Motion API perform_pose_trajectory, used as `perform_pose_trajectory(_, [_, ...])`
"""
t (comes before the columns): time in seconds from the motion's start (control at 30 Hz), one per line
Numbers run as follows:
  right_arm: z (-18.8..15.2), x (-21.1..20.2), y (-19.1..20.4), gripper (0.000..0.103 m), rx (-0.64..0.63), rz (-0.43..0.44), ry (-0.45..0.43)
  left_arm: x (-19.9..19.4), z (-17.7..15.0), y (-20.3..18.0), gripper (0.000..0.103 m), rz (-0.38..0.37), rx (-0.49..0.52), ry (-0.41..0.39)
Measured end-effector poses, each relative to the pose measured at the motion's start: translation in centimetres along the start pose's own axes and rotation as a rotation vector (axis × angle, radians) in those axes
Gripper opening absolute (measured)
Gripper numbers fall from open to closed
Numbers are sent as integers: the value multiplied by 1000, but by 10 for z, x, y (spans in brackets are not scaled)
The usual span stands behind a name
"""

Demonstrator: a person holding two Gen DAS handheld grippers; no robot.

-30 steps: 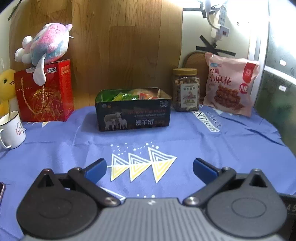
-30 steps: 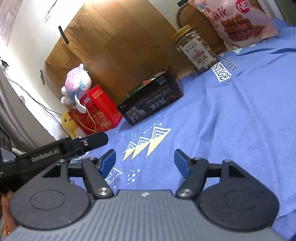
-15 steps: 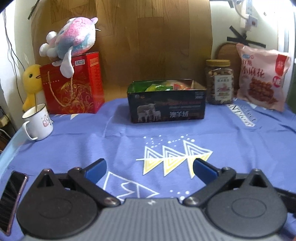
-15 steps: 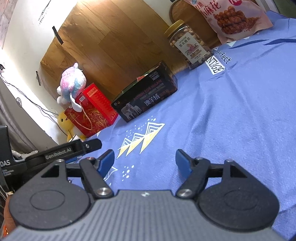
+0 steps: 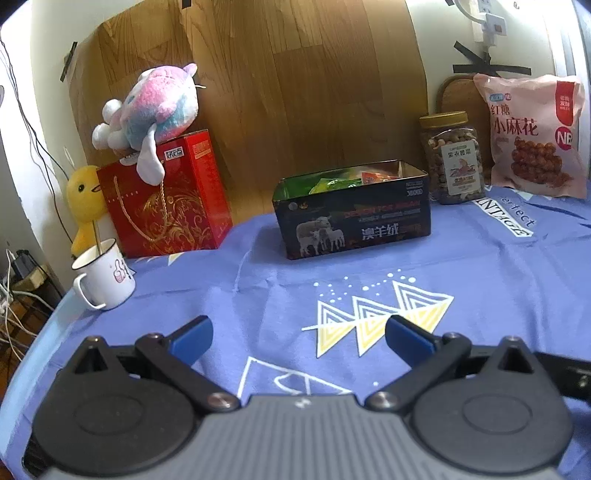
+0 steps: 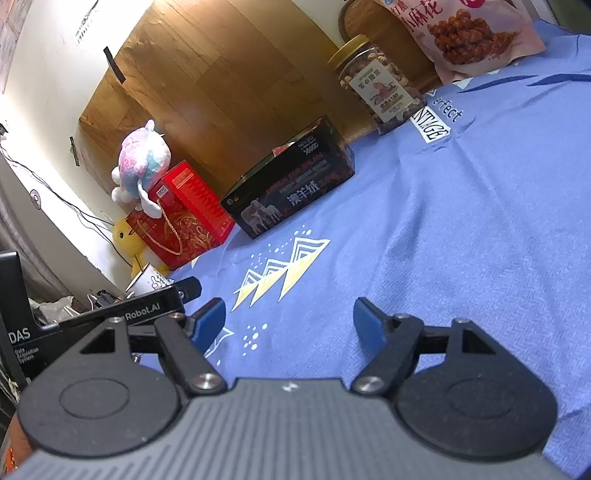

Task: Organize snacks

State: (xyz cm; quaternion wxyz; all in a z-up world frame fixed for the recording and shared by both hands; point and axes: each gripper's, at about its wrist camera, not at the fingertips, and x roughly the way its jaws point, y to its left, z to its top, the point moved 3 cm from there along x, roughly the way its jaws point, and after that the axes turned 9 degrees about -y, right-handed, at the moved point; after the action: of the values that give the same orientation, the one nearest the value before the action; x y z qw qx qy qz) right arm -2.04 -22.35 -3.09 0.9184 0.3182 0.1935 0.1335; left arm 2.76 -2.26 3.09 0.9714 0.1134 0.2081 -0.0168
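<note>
A dark open tin box (image 5: 354,218) with sheep on its side holds several snack packets (image 5: 332,182) at the back middle of the blue cloth; it also shows in the right wrist view (image 6: 295,192). A nut jar (image 5: 452,158) and a pink snack bag (image 5: 532,136) stand to its right; the jar (image 6: 376,85) and bag (image 6: 469,33) show in the right wrist view too. My left gripper (image 5: 297,336) is open and empty, low over the cloth's front. My right gripper (image 6: 290,319) is open and empty, beside the left gripper's body (image 6: 110,314).
A red gift box (image 5: 166,199) with a plush toy (image 5: 151,110) on top stands at the back left, a yellow duck (image 5: 83,199) beside it. A white mug (image 5: 103,277) sits near the cloth's left edge. A wooden board (image 5: 295,92) leans behind.
The left gripper has swung further left and tilted, so the tin, jar and bag shifted right in its view. The right gripper drew back a little. Both stayed open.
</note>
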Motion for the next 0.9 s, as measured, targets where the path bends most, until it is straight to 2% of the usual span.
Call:
perform_pose_trajectory(0.3, [1, 2, -2, 81, 4, -7, -1, 7, -9, 3, 103, -20, -4, 48])
perform_pose_trajectory(0.47, [0, 2, -3, 82, 10, -16, -2, 10, -11, 5, 103, 17, 10, 53])
perform_pose_trajectory(0.9, [0, 2, -2, 83, 12, -13, -2, 12, -11, 10, 103, 50, 17, 55])
